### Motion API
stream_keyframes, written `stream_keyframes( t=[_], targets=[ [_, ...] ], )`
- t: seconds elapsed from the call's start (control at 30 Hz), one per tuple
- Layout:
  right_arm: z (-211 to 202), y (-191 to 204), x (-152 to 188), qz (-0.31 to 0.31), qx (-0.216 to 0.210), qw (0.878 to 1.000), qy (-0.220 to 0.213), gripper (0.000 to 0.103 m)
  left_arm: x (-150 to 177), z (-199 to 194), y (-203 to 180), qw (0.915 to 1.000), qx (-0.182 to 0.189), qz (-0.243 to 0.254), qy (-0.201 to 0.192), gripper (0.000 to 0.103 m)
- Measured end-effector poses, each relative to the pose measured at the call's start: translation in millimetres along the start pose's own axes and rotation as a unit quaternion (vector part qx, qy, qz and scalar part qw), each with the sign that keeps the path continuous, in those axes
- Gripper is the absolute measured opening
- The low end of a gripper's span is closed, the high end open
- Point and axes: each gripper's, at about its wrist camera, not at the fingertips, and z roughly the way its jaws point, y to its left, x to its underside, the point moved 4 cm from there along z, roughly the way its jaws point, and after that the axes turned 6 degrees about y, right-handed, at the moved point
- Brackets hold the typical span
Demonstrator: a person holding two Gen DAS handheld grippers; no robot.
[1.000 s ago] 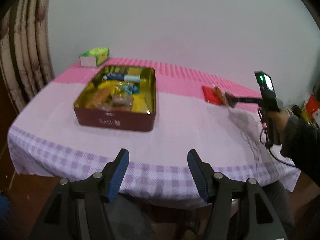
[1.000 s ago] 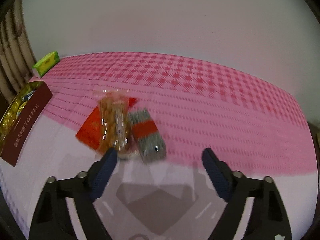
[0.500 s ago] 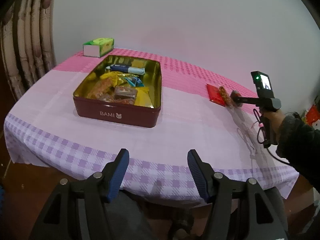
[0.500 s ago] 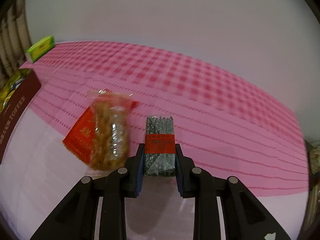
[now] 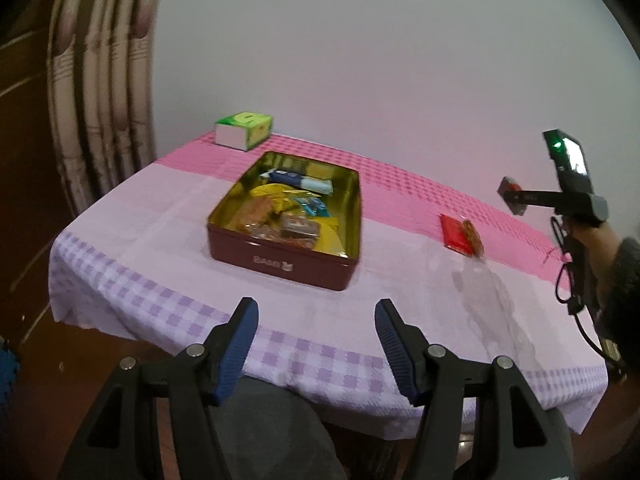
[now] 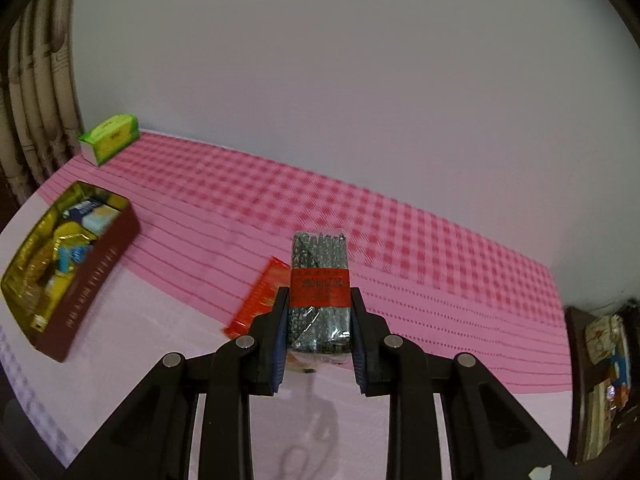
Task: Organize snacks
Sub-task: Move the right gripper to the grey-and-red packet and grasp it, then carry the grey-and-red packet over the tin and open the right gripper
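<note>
My right gripper (image 6: pixel 319 300) is shut on a dark speckled snack bar with a red band (image 6: pixel 320 256) and holds it in the air above the pink tablecloth. Below it lie a red packet (image 6: pixel 260 300) and a clear bag of orange snacks, mostly hidden by the fingers. In the left wrist view the same right gripper (image 5: pixel 514 198) hangs at the right, above the red packet (image 5: pixel 454 232) and the clear bag (image 5: pixel 474 238). The open maroon tin (image 5: pixel 280 264), gold inside, holds several wrapped snacks. My left gripper (image 5: pixel 316 316) stands open and empty over the table's front edge.
A green tissue box (image 5: pixel 244 130) sits at the table's far left corner, behind the tin (image 6: pixel 92 276). Curtains (image 5: pixel 100 100) hang left of the table. A person's sleeve and hand (image 5: pixel 616 256) carry the right gripper. A cluttered shelf (image 6: pixel 604 344) stands past the table's right end.
The right gripper closed on the speckled bar and lifted it off the cloth, away from the red packet and the clear bag. The left gripper stayed open and shifted slightly.
</note>
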Motion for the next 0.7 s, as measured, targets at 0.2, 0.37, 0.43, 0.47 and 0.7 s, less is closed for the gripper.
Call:
stream_keyframes(
  t=[0.2,0.37,0.43,0.47,0.7],
  targets=[
    [-29.8,41.3,-20.6,-0.018,0.01,1.0,-0.02,0.024,-2.1,-2.8,6.9,0.9999,0.001,-0.015,0.0,0.062],
    [-45.2,77.9,-32.7,-0.043,0.009,0.999,-0.029,0.024,-5.3,-7.5,7.0,0.9998,0.005,-0.019,-0.008,0.062],
    [-49.1,90.9,-36.4,-0.053,0.009,0.998,-0.034,0.024,-5.7,-8.4,8.0,0.9997,0.005,-0.022,-0.009,0.062],
    [-51.0,98.0,-38.2,-0.056,0.007,0.998,-0.035,0.024,-5.9,-8.8,8.8,0.9997,0.004,-0.024,-0.009,0.062],
    [-58.5,141.3,-46.7,-0.084,-0.01,0.996,-0.041,0.024,-6.2,-4.8,15.1,0.9993,0.0,-0.037,-0.002,0.062]
  ],
)
